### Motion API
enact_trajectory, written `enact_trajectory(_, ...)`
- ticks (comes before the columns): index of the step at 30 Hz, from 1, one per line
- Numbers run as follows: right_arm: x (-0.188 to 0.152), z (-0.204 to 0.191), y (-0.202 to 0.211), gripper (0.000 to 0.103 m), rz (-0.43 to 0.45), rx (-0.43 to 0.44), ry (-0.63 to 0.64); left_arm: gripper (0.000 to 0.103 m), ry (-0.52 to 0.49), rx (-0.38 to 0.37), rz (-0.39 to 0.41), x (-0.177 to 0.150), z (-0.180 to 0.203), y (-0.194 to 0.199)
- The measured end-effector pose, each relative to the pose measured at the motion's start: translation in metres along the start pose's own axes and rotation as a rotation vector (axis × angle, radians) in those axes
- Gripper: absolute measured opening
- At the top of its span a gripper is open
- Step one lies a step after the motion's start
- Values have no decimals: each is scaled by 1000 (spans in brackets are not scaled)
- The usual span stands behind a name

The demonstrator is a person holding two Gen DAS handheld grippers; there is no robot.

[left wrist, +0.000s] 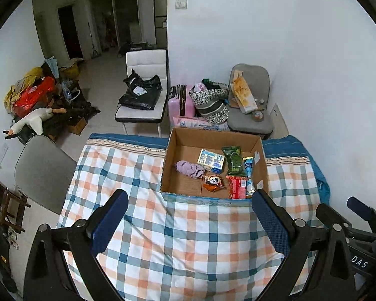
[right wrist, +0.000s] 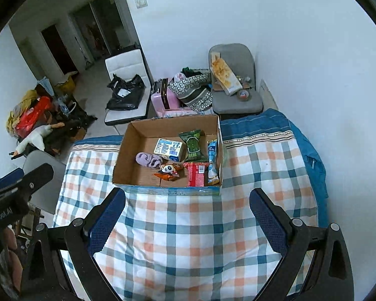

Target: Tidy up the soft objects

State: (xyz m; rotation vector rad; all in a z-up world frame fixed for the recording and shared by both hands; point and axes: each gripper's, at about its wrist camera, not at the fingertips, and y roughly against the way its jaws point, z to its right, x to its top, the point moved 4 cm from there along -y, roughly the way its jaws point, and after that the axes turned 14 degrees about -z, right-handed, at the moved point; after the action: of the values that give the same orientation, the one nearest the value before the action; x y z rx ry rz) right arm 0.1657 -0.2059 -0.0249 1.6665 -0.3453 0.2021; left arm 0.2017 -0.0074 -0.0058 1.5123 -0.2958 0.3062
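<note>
- Left gripper [left wrist: 189, 222] hovers over the plaid quilt [left wrist: 188, 245], blue fingers spread, empty.
- Right gripper [right wrist: 188, 222] alongside, likewise spread.
- Soft lilac cloth bundle [left wrist: 190, 168] lies inside the open cardboard box [left wrist: 180, 140] ahead.

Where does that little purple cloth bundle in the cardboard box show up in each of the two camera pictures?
Left wrist view: the purple cloth bundle lies just right of centre, in the left half of the cardboard box.
Right wrist view: it lies left of centre, again in the box's left half.
Shared landmark: the light blue packet right beside it, on its far right side.
</note>
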Motion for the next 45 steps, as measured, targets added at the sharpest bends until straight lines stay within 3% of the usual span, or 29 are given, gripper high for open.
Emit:
enact_trajectory(16, -16, 9, 47, 101, 84, -53, -8, 101, -23, 29, 34, -18, 7, 26)
enact_trajectory(45, -14, 0, 62, 101, 123, -86, 30, 101, -34, 48, 52, -14, 5, 38)
